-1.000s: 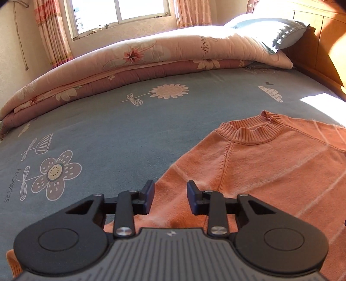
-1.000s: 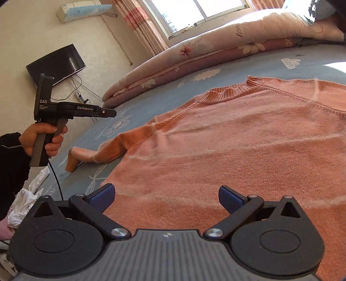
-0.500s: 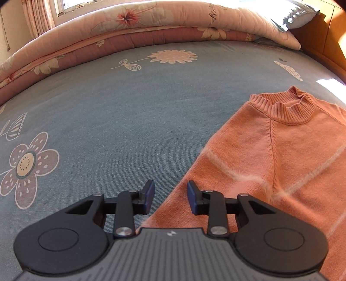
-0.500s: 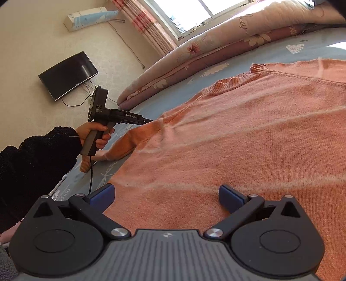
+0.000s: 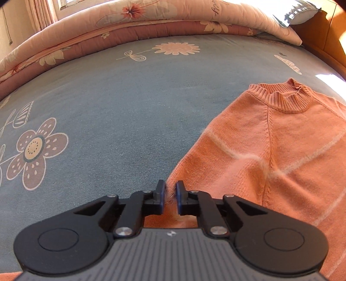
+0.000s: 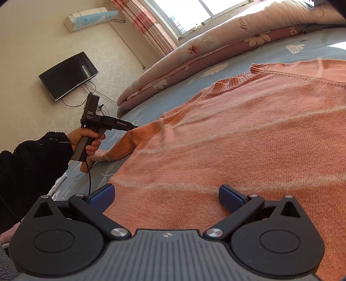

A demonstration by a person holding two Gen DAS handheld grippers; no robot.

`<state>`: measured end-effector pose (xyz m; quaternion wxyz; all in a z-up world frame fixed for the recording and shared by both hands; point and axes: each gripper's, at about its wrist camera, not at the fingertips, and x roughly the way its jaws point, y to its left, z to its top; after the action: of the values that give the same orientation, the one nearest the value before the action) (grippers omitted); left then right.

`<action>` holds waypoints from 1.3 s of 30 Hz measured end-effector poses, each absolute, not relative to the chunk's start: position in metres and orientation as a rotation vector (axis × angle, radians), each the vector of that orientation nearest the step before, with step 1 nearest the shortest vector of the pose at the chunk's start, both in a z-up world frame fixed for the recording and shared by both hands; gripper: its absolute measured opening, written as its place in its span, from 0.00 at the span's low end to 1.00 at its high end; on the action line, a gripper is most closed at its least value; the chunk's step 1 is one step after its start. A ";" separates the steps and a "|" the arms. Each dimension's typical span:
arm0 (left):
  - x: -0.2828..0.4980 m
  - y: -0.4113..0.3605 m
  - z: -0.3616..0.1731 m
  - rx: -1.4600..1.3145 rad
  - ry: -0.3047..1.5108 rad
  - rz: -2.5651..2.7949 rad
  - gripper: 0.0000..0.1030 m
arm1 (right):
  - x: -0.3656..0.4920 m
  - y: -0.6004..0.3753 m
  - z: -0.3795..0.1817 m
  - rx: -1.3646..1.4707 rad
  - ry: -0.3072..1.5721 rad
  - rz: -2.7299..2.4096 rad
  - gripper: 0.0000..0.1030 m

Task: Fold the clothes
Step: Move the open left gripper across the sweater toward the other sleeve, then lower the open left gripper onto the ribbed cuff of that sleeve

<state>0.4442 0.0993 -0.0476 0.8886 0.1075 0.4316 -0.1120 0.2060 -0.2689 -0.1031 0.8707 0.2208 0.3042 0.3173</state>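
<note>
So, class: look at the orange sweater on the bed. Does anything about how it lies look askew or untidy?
Mostly it lies flat. The odd part is the sweater's left sleeve: it is bunched and rumpled near the bed's edge instead of spread out. The left gripper has its jaws nearly closed on that sleeve. The right gripper is open over the hem.

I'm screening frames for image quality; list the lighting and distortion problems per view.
Left wrist view: fisheye bends the bed sheet into a dome; blown-out sun patch at the right edge past the sweater. Right wrist view: window overexposed, tilted horizon, sweater weave sharp near the right tongs.
</note>
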 end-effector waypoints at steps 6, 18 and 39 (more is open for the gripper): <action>0.460 0.097 -0.036 0.231 0.823 -0.128 0.04 | 0.206 -0.268 -0.104 0.462 0.636 0.664 1.00; 0.443 0.115 -0.021 0.262 0.792 -0.046 0.11 | 0.206 -0.270 -0.104 0.471 0.634 0.667 1.00; 0.302 0.265 -0.026 -0.101 0.857 0.103 0.37 | 0.206 -0.271 -0.104 0.478 0.631 0.667 1.00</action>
<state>0.3021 0.2649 -0.0257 0.9071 -0.0489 0.4151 0.0499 0.2057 -0.2711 -0.1044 0.8689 0.2285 0.3016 0.3190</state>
